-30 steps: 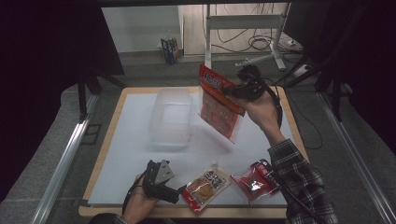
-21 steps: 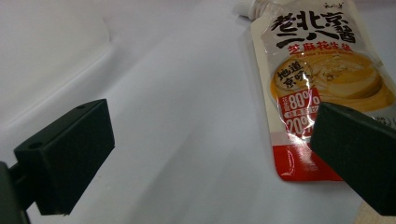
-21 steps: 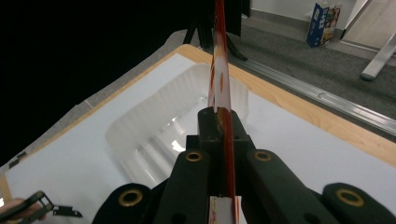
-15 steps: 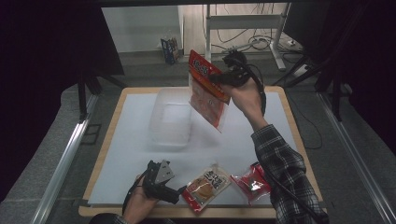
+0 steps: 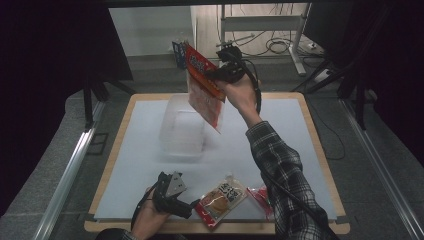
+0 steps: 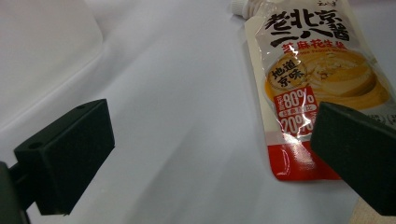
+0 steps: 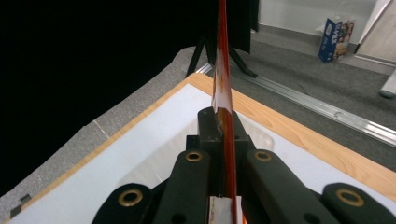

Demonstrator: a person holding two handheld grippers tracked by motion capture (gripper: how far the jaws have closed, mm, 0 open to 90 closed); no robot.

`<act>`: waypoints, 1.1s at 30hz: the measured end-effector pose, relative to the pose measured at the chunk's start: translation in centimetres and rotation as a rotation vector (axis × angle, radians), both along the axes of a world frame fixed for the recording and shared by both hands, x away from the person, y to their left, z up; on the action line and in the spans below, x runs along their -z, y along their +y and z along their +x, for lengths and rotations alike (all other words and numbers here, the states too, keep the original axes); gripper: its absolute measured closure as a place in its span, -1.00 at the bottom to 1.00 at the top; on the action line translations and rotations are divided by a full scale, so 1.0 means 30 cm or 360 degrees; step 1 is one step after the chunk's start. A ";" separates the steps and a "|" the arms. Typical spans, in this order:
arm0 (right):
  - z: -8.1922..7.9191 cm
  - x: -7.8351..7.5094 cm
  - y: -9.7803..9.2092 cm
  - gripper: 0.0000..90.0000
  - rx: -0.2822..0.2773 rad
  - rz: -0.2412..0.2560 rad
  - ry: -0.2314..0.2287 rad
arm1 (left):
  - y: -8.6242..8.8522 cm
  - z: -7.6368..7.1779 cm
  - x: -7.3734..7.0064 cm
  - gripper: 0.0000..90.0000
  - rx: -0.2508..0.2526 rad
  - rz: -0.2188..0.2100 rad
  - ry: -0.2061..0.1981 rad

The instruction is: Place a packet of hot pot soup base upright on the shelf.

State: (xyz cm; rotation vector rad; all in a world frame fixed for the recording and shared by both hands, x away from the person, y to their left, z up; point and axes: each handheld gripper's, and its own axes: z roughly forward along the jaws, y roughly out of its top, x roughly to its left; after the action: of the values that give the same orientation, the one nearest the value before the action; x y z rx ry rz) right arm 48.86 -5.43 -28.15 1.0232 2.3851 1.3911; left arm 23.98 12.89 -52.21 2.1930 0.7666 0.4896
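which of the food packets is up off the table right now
The big red packet, clamped in the right gripper above the clear container. The spouted sauce pouch and the small red packet lie flat at the table's near edge.

The clear tub [image 5: 182, 131] stands on the table [image 5: 310, 145], left of its middle and toward the far edge. Above the tub's right far corner hangs the flat packet [image 5: 204, 90], clamped in the right gripper [image 5: 218, 75], clear of the table. Near the table's front edge lie three things in a row: the left gripper [image 5: 192, 204] leftmost, the spouted pouch [image 5: 221, 198] just to its right, and a small wrapped packet [image 5: 261, 197] right of the pouch, partly behind the sleeve [image 5: 285, 185].
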 end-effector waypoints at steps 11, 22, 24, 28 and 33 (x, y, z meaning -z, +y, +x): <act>0.047 0.012 0.145 0.97 -0.0012 0.0007 -0.0015 | 0.000 -0.001 -0.002 -1.00 0.0012 -0.0008 -0.0001; 0.077 0.091 0.231 0.97 -0.0014 -0.0034 0.0023 | -0.001 -0.002 -0.002 -1.00 0.0021 -0.0014 0.0000; 0.086 0.124 0.234 0.97 -0.0006 -0.0041 0.0049 | -0.001 -0.002 -0.003 -1.00 0.0028 -0.0003 0.0004; 0.107 0.181 0.227 0.97 0.0011 -0.0018 0.0105 | -0.002 -0.002 -0.002 -1.00 0.0026 -0.0003 0.0005; 0.124 0.242 0.232 0.97 0.0017 -0.0077 0.0109 | -0.004 -0.003 -0.001 -1.00 0.0026 -0.0002 0.0007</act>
State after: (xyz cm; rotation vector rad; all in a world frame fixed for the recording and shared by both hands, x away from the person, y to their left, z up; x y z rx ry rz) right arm 52.57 1.54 -35.43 1.0863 2.4455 1.3087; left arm 23.90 12.78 -52.19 2.1978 0.7504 0.4763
